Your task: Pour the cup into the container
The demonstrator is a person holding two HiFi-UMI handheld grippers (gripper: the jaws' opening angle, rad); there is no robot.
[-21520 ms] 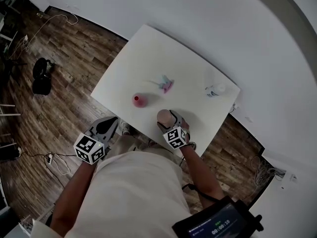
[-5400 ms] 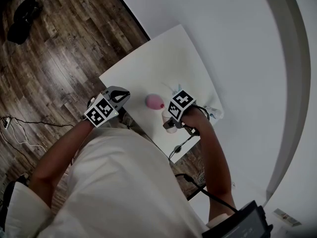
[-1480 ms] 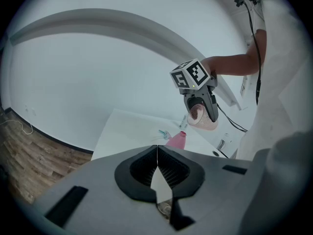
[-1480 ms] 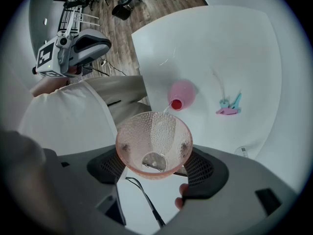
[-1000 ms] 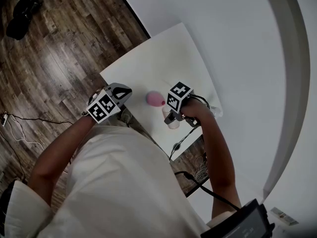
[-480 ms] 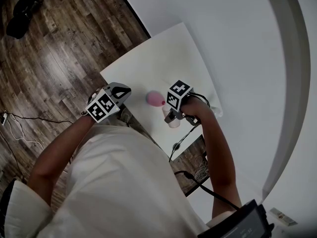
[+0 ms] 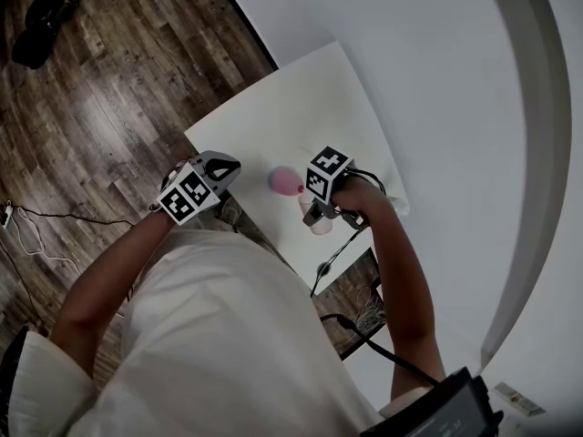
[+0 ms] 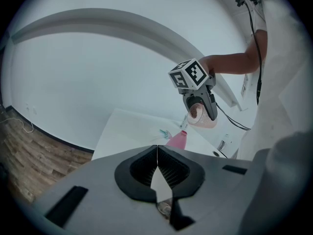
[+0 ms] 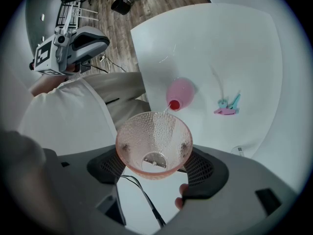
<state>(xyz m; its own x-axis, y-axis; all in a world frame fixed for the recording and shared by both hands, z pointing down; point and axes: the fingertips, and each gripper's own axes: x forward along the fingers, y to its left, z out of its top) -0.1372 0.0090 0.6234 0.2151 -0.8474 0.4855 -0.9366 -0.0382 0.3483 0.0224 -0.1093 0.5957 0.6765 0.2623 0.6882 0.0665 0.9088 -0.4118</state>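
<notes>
We've got the cup [image 9: 154, 133] pinched in the fingers of our right gripper [image 9: 154, 169], tipped above the pink container [image 9: 180, 93] on the bench [image 9: 220, 43], a thin stream running in; it looks nearly drained, just the dregs to go, while our left gripper [image 8: 157, 160] waits with fingers closed, empty

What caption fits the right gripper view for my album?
Right gripper tilts a pink cup above the pink container on the table.

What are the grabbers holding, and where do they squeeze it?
The right gripper holds the pink cup, its fingers pressing the cup's lower sides near the base. The left gripper is shut and empty.
</notes>
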